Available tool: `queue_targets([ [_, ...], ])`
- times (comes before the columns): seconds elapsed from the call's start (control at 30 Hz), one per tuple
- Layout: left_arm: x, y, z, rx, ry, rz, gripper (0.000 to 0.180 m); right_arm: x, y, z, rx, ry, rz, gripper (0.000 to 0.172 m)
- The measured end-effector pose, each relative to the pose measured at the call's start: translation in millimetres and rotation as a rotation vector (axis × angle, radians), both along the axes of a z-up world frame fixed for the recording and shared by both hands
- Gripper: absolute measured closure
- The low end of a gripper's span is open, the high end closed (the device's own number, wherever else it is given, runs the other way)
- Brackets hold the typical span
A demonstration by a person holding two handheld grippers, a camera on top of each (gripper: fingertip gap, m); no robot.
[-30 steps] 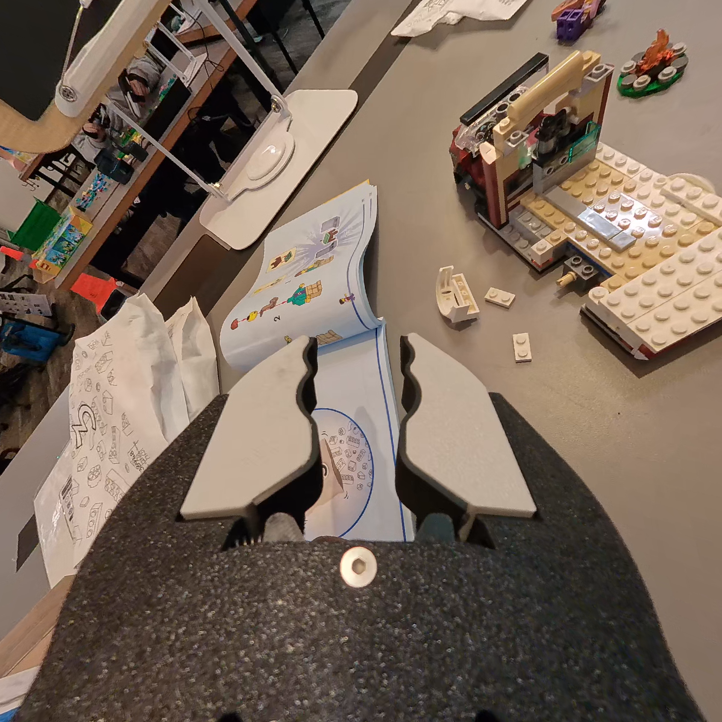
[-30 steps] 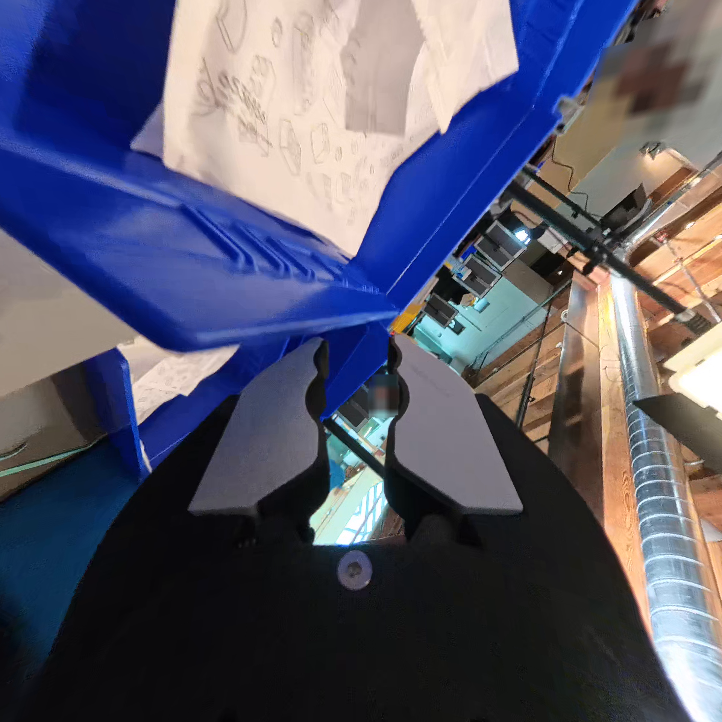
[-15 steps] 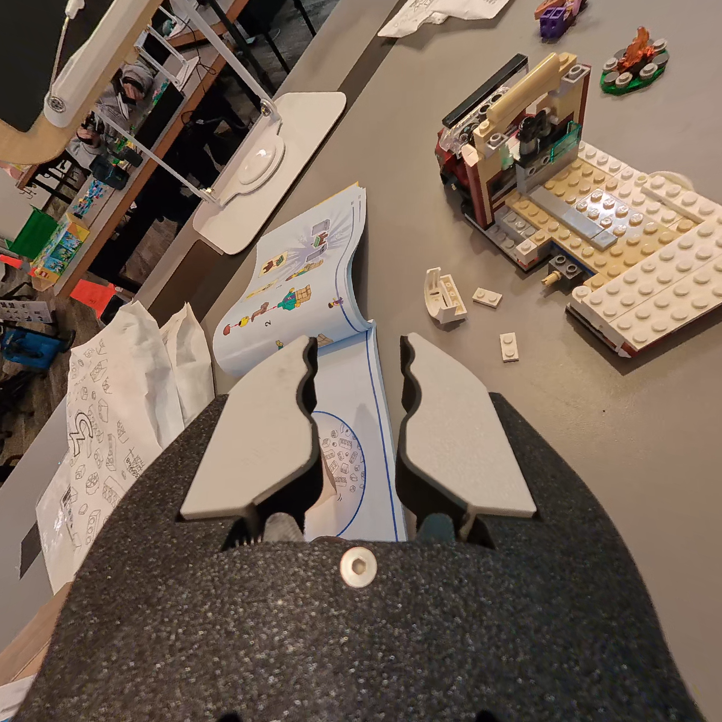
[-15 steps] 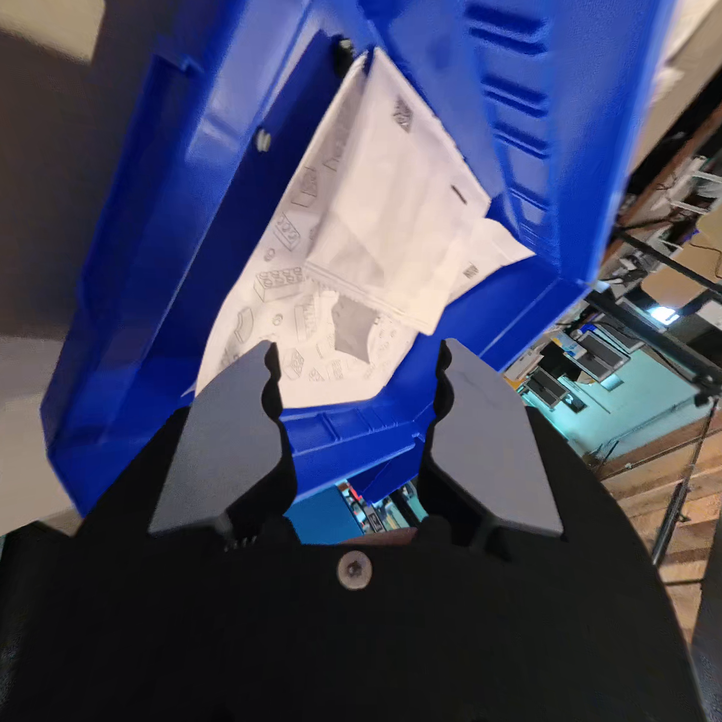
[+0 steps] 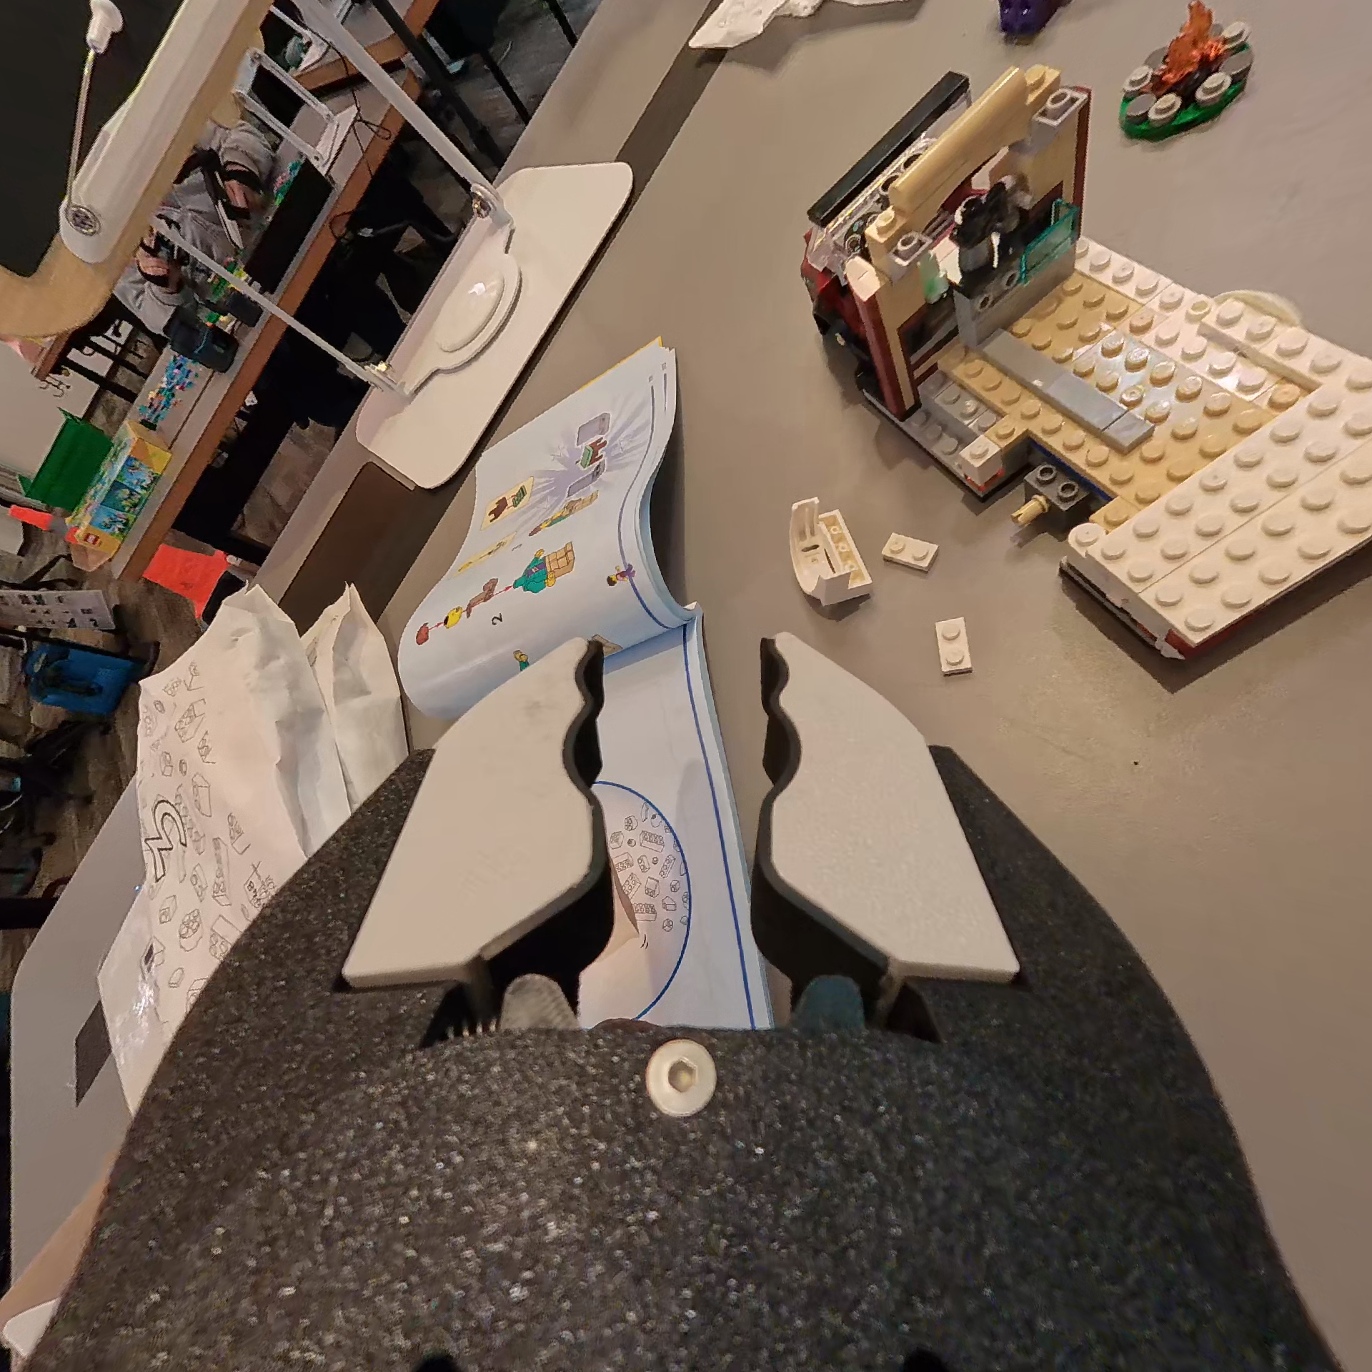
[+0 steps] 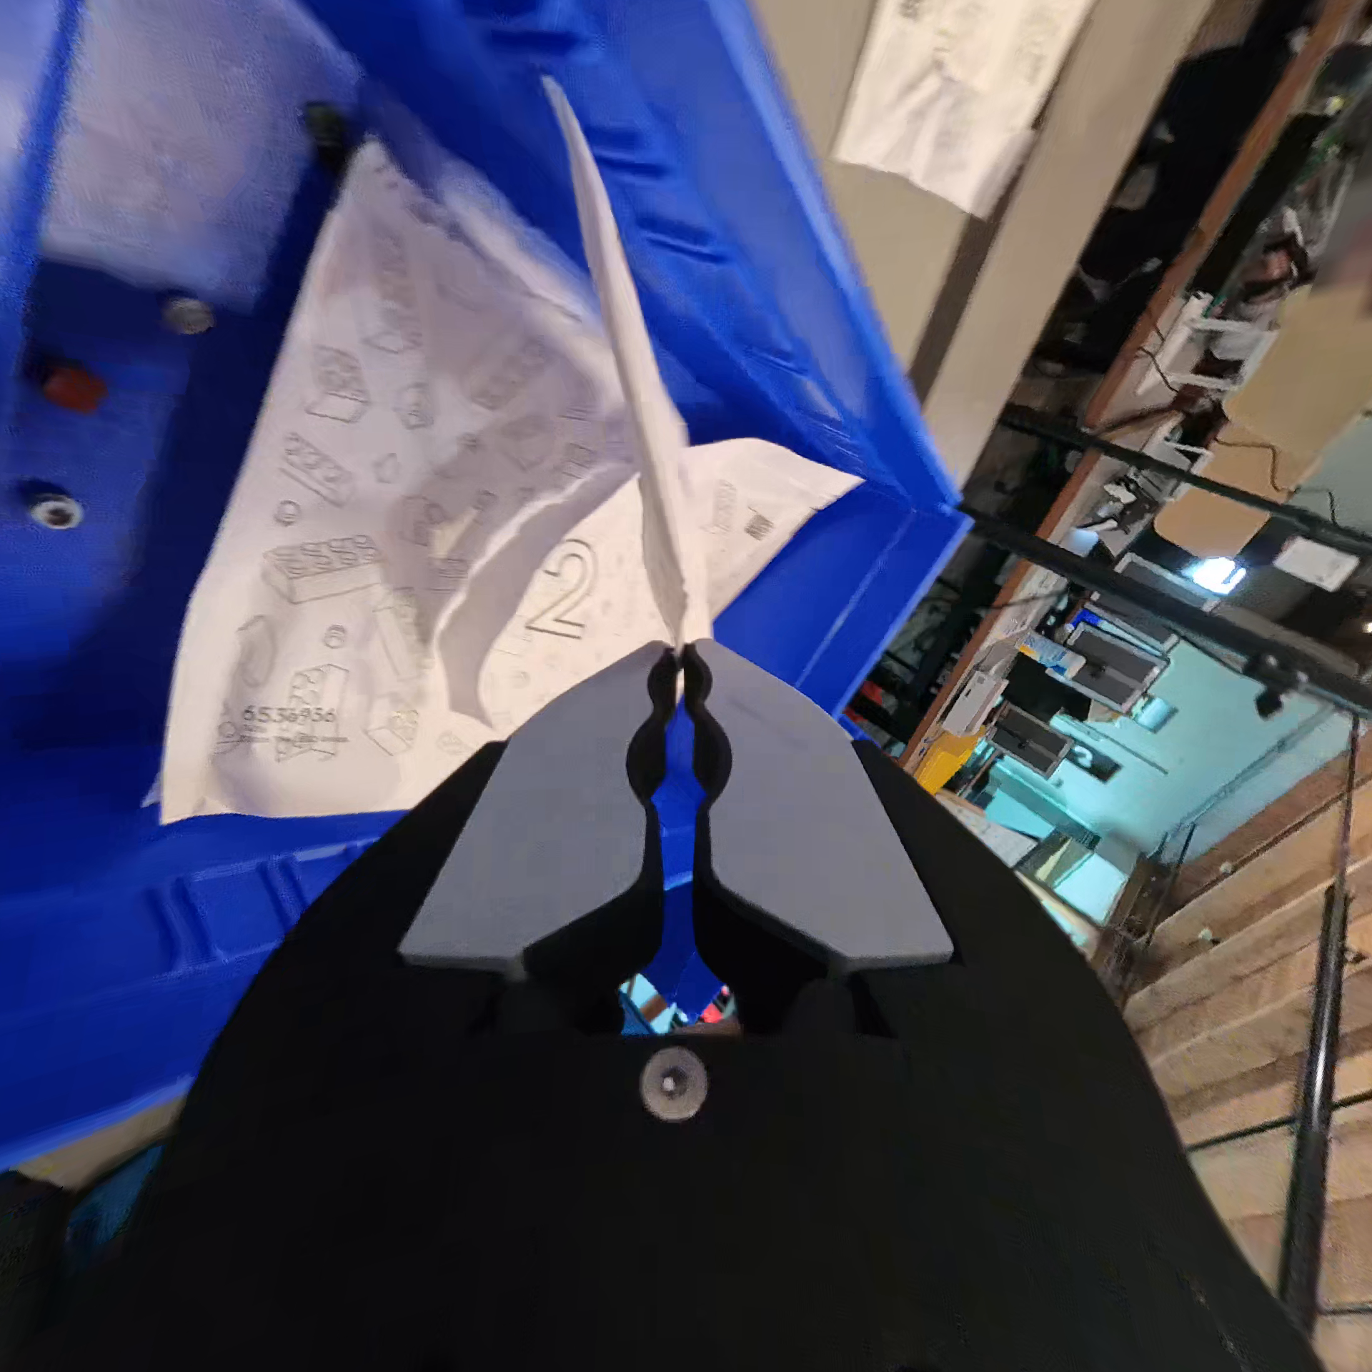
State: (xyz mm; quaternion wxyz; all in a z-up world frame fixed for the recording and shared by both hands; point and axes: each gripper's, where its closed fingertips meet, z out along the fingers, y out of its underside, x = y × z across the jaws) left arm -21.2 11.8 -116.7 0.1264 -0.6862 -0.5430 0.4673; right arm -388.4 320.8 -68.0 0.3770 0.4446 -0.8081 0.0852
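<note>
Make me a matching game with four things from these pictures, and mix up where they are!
Things:
1. white paper bag
2. open instruction booklet
3. toy campfire
4. blue bin

Places or states:
A. lying on the grey table under the open left gripper
B. pinched at its edge by the shut right gripper
C. far corner of the table, on a green base
D. holding printed paper bags inside

Pairs: 1-B, 2-A, 3-C, 4-D
</note>
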Motion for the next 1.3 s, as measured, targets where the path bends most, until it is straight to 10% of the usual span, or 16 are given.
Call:
queue_targets([
  [0.37,-0.9,0.8,-2.3,0.009,-0.004,0.0,0.14,-13.0,-60.5,109.9,-0.327,-0.353,-0.259,0.171],
  [0.6,-0.7,0.3,-4.7,0.0,-0.014,0.003,0.14,-5.4,-142.0,81.2,-0.369,-0.635,-0.384,0.17],
  [0.9,1.1,-3.2,-9.8,0.003,-0.034,0.014,0.14,-28.6,-221.5,11.1,-0.413,-0.523,-0.484,0.149],
  [1.1,2.5,-0.9,-10.0,-0.025,-0.055,0.006,0.14,-15.3,-186.9,27.0,-0.411,-0.511,-0.484,0.123],
  [1.3,1.3,7.3,-2.4,-0.044,-0.047,-0.014,0.14,2.5,-68.7,2.2,-0.227,-0.655,-0.658,0.123],
])
